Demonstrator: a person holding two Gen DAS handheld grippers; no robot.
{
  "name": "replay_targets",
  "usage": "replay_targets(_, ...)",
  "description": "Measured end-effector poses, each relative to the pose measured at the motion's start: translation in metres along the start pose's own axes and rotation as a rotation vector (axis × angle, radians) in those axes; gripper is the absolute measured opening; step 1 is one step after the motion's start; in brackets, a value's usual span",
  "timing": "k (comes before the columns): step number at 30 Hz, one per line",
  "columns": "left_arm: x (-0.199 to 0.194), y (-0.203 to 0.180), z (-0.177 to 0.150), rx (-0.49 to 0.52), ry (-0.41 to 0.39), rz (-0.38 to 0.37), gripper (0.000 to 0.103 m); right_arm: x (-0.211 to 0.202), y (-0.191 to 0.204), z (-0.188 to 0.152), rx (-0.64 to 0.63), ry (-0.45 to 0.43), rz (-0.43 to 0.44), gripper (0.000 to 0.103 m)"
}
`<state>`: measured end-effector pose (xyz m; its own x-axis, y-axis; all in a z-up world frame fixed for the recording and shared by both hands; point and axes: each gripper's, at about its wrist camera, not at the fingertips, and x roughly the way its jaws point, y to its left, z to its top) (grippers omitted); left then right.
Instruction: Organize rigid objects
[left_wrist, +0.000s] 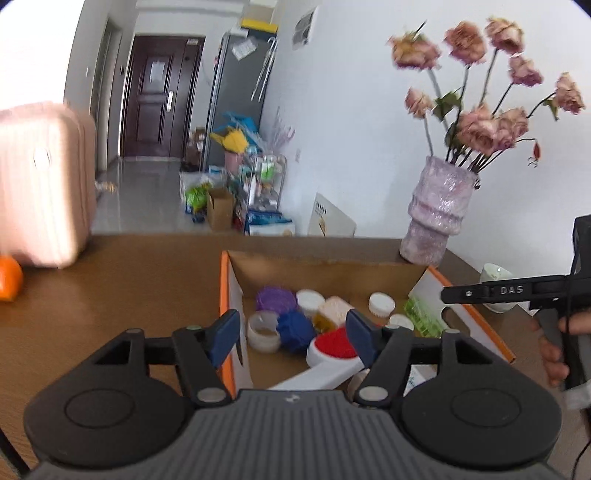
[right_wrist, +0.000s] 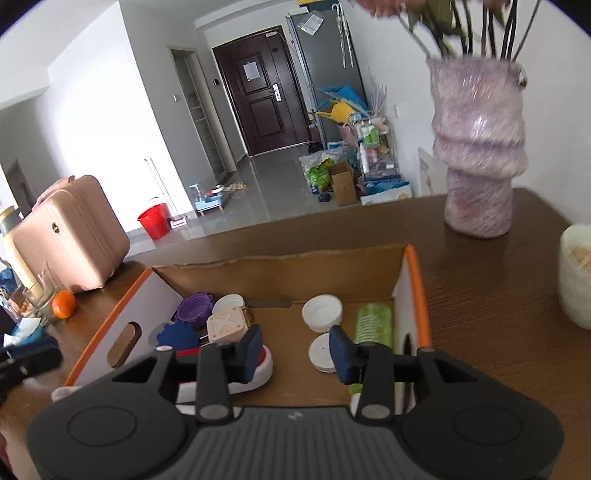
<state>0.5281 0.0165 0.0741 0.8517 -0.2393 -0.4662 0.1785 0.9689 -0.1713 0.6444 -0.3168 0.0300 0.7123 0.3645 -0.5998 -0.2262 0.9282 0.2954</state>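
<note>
The left hand-held gripper (left_wrist: 293, 341) hangs low in the frame with its blue pads spread and nothing between them — one pad outside the cardboard box's (left_wrist: 321, 267) left wall, one over its inside. The right hand-held gripper (right_wrist: 295, 354) is likewise spread and empty above the box. Inside, at centre frame, lie a purple ridged piece (right_wrist: 195, 307), a blue one (right_wrist: 176, 336), a beige cube (right_wrist: 226, 325), white caps (right_wrist: 322, 312), a green ribbed cylinder (right_wrist: 373, 325) and a red-and-white brush (left_wrist: 334, 345). A pink vase (right_wrist: 480, 147) stands on the worktop (right_wrist: 487, 295) at upper right; an orange (right_wrist: 63, 304) sits at left.
</note>
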Motion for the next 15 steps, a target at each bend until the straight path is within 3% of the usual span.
replay_targets(3,-0.028,-0.005,0.016,0.017,-0.029,0.011,0.07,-0.034,0.01,0.009,-0.021,-0.016,-0.022,0.047)
replay_targets(4,-0.038,-0.007,0.021,0.02,-0.039,0.011,0.072,-0.047,0.013,0.012,-0.028,-0.02,-0.027,0.051)
replay_targets(6,-0.055,-0.011,0.029,0.029,-0.068,0.014,0.085,-0.075,0.022,0.018,-0.05,-0.034,-0.049,0.061)
replay_targets(9,-0.079,-0.021,0.027,0.064,-0.145,0.109,0.092,-0.117,0.04,0.019,-0.105,-0.076,-0.106,0.081)
replay_targets(11,-0.094,-0.027,0.02,0.066,-0.189,0.147,0.102,-0.146,0.05,0.009,-0.13,-0.147,-0.143,0.094)
replay_targets(15,-0.125,-0.05,-0.002,0.131,-0.356,0.183,0.103,-0.197,0.067,-0.032,-0.177,-0.381,-0.2,0.101)
